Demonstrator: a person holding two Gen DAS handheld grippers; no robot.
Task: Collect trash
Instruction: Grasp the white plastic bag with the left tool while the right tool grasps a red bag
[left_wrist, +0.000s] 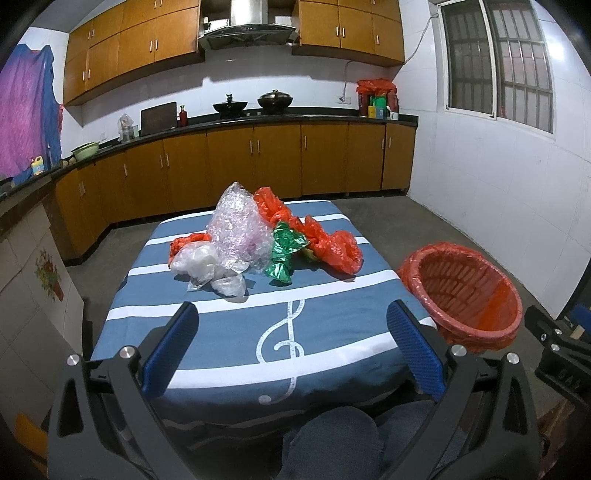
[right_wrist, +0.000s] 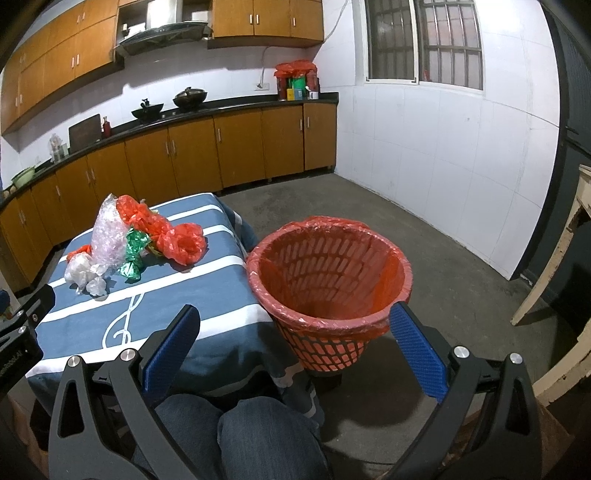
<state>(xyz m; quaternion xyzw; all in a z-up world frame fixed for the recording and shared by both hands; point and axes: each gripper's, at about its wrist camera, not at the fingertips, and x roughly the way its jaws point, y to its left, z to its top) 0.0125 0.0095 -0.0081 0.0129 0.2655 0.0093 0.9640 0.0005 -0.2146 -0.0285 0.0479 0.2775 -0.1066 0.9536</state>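
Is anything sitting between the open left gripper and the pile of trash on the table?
Nothing visible. Between the left gripper and the trash pile lies only bare striped tablecloth. The lined bin stands beside the table's right edge, open and unobstructed.

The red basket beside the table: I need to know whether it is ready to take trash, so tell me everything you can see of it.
The red basket is a round, tapering bin of what looks like plastic, its wall a lattice of slots. A thin red bag lines it, folded over the rim and bunched at the back. It stands upright on a dark base on the concrete floor, close against the corner of the table with the striped cloth. Its mouth is open and nothing shows inside. Neither gripper touches it.
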